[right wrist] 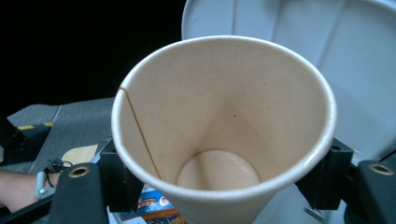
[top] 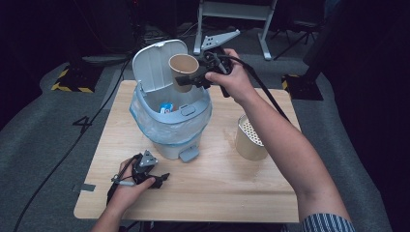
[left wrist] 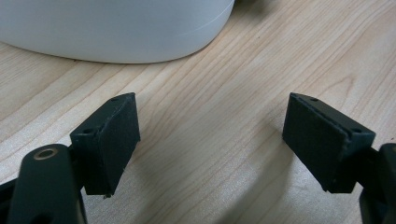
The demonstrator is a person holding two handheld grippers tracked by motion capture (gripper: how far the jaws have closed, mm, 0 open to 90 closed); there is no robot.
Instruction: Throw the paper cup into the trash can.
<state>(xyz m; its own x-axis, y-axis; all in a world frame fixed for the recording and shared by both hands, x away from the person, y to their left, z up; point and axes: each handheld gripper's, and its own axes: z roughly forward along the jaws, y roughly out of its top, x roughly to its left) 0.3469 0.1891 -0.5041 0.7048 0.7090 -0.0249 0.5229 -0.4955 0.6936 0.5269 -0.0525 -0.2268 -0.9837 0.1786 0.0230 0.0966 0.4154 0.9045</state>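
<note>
My right claw [top: 186,79] is clamped on a cup [top: 183,69] (tilted, mouth toward me) above the open bin [top: 170,123]; my left claw [top: 163,178] rests spread apart on the surface [top: 227,183].

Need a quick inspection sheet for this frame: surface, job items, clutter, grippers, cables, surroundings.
Surface: wooden table, bare around the items.
Job's things: paper cup held over the open lidded bin, which has a plastic liner and packaging inside.
Clutter: perforated cylinder container at right.
Grippers: right gripper clamped on the cup; left gripper open, low over the table by the bin.
Cables: black cable along right forearm.
Surroundings: dark floor, metal stand behind.
</note>
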